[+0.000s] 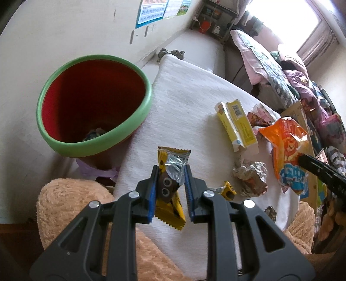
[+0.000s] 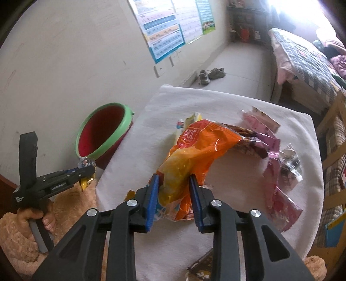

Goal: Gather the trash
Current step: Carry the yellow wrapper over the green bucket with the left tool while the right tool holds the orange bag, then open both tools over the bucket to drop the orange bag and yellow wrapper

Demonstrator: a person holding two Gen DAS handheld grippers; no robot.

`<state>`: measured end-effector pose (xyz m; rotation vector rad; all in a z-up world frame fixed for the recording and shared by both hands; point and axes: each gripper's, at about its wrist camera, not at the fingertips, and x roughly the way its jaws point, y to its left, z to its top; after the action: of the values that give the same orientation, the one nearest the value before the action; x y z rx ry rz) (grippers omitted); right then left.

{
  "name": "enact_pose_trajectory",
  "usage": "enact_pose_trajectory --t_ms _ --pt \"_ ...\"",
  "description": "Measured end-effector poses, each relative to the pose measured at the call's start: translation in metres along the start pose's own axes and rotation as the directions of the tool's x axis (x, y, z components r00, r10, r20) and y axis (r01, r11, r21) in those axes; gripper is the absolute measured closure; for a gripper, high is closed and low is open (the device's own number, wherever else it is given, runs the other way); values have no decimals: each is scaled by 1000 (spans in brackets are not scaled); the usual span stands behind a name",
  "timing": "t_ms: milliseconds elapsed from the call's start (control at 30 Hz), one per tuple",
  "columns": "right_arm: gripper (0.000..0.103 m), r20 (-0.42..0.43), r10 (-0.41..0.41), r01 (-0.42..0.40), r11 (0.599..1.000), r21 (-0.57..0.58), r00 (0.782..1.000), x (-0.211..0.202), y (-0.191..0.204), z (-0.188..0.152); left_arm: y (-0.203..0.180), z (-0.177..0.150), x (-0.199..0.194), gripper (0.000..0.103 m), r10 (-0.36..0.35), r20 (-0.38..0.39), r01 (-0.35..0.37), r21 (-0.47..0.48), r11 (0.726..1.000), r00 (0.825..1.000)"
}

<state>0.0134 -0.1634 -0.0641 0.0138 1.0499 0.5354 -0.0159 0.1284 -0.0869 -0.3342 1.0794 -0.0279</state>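
Left wrist view: left gripper (image 1: 170, 173) was clamped on yellow wrapper (image 1: 170, 192), foil end sticking out past the tips, held over white surface (image 1: 190, 103) just right of green-rimmed bin (image 1: 95, 147). Yellow carton (image 1: 236, 125), foil ball (image 1: 252, 177) lay on surface w/ orange bag (image 1: 287, 147).

Right wrist view: right gripper (image 2: 174, 181) was closed on orange bag (image 2: 194, 147), bag bunched btwn blue pads. Pink wrappers (image 2: 279, 183) beside it. Left gripper (image 2: 86, 170) w/ wrapper was near bin (image 2: 103, 134).

You get daylight flooding from a blown-out window (image 1: 287, 19) at one o'clock in both views; fisheye bending curves the walls, dark vignetting rings the corners, and soft shadows fall toward seven o'clock.
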Motion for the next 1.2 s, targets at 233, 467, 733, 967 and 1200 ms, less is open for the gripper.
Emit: enact_pose_trajectory --t_ms 233,467,733,967,1200 --pt "76 -3 24 -24 998 -54 1000 5 24 6 21 2 -8 81 23 25 -22 -43 999 999" --pt "78 -21 48 -50 993 -108 999 15 48 12 46 2 -18 81 47 56 -41 -98 994 997" --pt "80 -7 99 -99 985 -143 995 25 71 37 75 17 -45 81 101 139 -80 -149 986 985" --pt "82 10 169 -166 974 -157 985 46 100 70 95 39 -61 81 157 188 -124 -175 977 970" --pt "83 -17 209 -209 959 -190 978 75 135 99 117 60 -58 81 144 196 -90 -259 962 970"
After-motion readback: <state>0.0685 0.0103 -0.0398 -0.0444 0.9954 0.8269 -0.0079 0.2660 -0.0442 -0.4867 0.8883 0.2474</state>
